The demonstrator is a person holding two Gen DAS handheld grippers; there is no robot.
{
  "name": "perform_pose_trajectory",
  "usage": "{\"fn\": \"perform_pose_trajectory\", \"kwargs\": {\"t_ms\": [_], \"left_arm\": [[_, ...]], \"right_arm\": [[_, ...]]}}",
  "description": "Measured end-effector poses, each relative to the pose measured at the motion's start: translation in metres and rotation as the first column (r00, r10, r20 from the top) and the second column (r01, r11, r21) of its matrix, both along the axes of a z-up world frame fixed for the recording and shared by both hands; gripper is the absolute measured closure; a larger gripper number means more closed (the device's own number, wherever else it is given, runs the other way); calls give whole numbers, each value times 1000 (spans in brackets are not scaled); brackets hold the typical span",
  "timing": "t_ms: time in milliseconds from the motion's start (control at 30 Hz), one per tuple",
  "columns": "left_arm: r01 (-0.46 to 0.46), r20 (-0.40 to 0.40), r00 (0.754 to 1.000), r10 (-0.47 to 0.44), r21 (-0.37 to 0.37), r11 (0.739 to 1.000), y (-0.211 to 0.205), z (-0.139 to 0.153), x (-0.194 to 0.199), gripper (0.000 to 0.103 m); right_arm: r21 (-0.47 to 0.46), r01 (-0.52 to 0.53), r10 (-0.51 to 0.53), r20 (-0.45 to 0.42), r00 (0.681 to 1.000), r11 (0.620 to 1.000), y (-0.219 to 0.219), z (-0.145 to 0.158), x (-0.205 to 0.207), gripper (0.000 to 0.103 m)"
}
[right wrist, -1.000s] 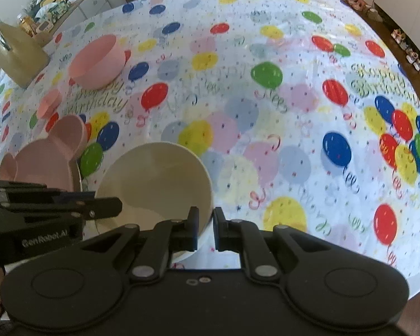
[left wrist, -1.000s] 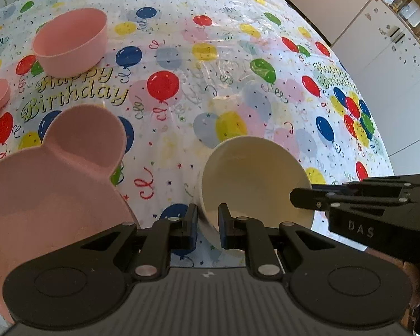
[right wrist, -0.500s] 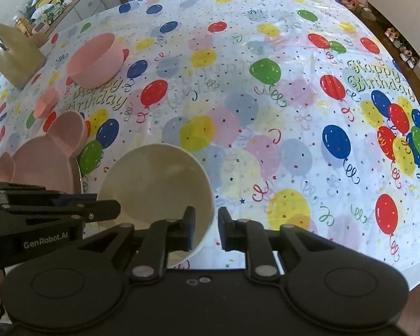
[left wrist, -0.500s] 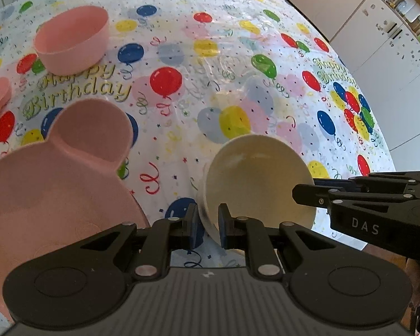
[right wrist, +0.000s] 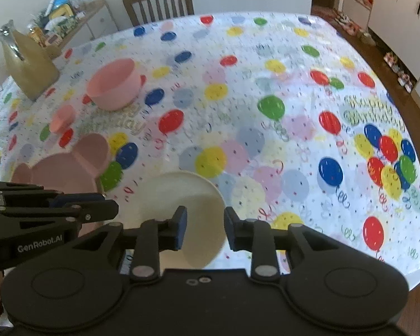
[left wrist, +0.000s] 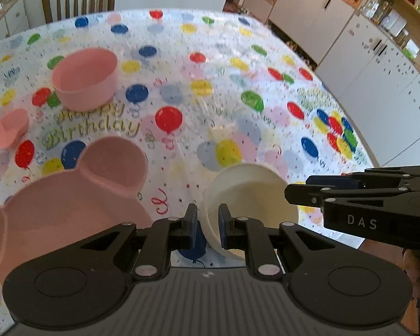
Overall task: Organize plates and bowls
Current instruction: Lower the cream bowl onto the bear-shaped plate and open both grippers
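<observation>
The tablecloth point(right wrist: 266, 89) is white, printed with red, blue, green and yellow balloons, confetti dots and gold "Happy Birthday" lettering. The bowl point(left wrist: 254, 196) by the black grippers is cream. The bear-shaped plate point(left wrist: 70, 204), the deep bowl point(left wrist: 84, 81) and the small cup point(left wrist: 11, 126) are pink.

R tongs point(right wrist: 204, 228) now opening off cream bowl point(right wrist: 182, 196); both tongs prob. higher.
</observation>
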State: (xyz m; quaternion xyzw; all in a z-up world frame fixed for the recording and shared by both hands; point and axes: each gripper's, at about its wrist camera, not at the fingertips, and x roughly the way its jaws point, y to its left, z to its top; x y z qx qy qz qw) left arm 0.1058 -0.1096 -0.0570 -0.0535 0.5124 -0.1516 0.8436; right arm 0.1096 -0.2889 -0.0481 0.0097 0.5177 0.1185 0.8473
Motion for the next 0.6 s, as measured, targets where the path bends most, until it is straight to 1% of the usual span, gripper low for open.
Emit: {"fn": "perform_pose_trajectory", "kwargs": {"t_ms": [200, 433, 500, 533, 567, 600], "left_arm": [[-27, 72, 997, 28, -13, 1000, 16, 21, -8, 88], [-91, 135, 987, 92, -16, 996, 43, 42, -15, 85], [-117, 141, 983, 120, -28, 993, 51, 46, -15, 78], [-133, 143, 980, 137, -39, 990, 57, 49, -15, 75], [-145, 149, 978, 149, -42, 989, 62, 51, -15, 70], [-156, 157, 974, 160, -38, 987, 65, 53, -16, 58]], "right_arm": [[7, -33, 33, 64, 997, 999, 16, 23, -3, 66], [18, -74, 71, 139, 988, 997, 37, 47, -3, 55], [19, -86, 82, 159, 984, 996, 43, 53, -3, 48], [20, -92, 87, 167, 982, 996, 46, 55, -3, 47], [21, -98, 93, 173, 980, 995, 50, 58, -2, 45], [23, -105, 99, 179, 979, 994, 53, 60, -1, 43]]}}
